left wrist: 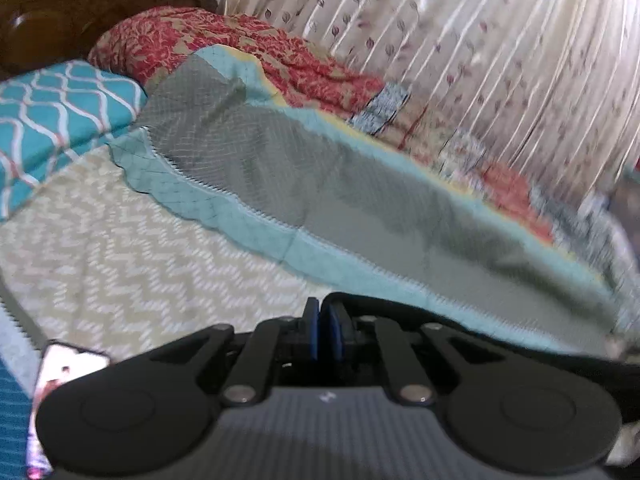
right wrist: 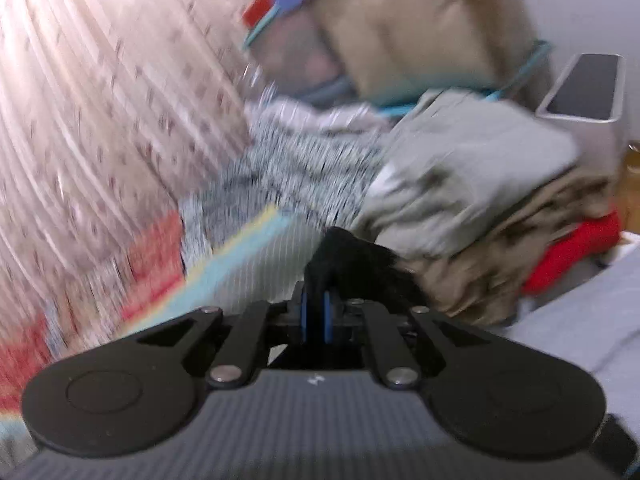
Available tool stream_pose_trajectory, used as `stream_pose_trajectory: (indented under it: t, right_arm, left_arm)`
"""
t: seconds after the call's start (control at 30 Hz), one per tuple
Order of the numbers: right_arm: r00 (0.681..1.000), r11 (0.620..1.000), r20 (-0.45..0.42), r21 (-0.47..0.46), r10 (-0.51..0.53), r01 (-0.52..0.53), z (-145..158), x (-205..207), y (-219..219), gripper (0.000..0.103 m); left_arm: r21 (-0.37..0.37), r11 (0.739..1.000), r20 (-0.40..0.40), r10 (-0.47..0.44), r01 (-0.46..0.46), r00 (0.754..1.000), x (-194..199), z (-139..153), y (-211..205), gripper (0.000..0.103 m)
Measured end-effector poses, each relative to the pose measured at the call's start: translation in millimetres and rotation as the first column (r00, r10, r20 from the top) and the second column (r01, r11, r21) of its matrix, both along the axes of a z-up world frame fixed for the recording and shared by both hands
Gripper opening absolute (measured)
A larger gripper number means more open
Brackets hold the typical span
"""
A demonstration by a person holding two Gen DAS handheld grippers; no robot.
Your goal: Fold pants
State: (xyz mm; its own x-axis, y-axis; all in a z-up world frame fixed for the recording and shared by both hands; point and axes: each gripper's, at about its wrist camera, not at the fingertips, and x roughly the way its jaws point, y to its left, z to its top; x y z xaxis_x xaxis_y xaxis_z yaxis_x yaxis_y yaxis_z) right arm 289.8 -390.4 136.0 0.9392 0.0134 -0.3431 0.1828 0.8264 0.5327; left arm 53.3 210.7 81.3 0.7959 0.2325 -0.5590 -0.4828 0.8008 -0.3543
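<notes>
left gripper (left wrist: 323,322): jaws closed on black fabric edge | right gripper (right wrist: 316,314): pinched black pants (right wrist: 352,256) | no container seen | folded clothes pile (right wrist: 492,200) beside

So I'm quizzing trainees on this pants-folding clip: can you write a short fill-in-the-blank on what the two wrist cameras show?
1. The right claw is shut on a piece of ____ fabric.
2. The pads of both claws are coloured ____.
3. Behind the bed, in the left wrist view, hangs a pleated ____ with a small flower print.
4. At the bottom of the clothes pile in the right wrist view lies a ____ garment.

Missing words: black; blue; curtain; red
</notes>
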Motion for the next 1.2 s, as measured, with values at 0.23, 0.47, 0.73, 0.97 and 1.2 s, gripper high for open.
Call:
stream_pose_trajectory:
  t: [0.23,0.47,0.73,0.97,1.2]
  right_arm:
    - [0.998,1.0,-0.057,0.004,0.026,-0.026,-14.3,-10.8,-12.1,0.01]
    - [0.987,0.996,-0.162,0.085,0.016,-0.002,-69.6,-9.4,-41.2,0.011]
    - [0.984,0.999,-0.173,0.038,0.04,-0.034,-107.6,26.3,-29.1,0.051]
    - [0.956,0.994,-0.288,-0.077,0.051,-0.076,-114.6,59.8,-11.5,0.052]
    - [0.916,0.994,-0.401,-0.087,0.021,-0.061,-149.1,116.9,20.5,0.051]
  left_arm:
    - [0.07,0.997,0.008,0.023,-0.024,1.0,67.0,-7.6,5.8,0.007]
    - [-0.028,0.992,-0.074,0.123,-0.126,0.99,129.1,-56.7,36.0,0.007]
    - [0.003,0.991,-0.19,0.132,-0.134,0.973,154.3,-108.2,31.2,0.007]
    - [0.018,0.995,-0.141,0.098,-0.096,0.985,141.0,-94.2,25.0,0.007]
    - [0.12,0.99,-0.231,0.102,-0.076,0.968,145.7,-98.0,20.0,0.052]
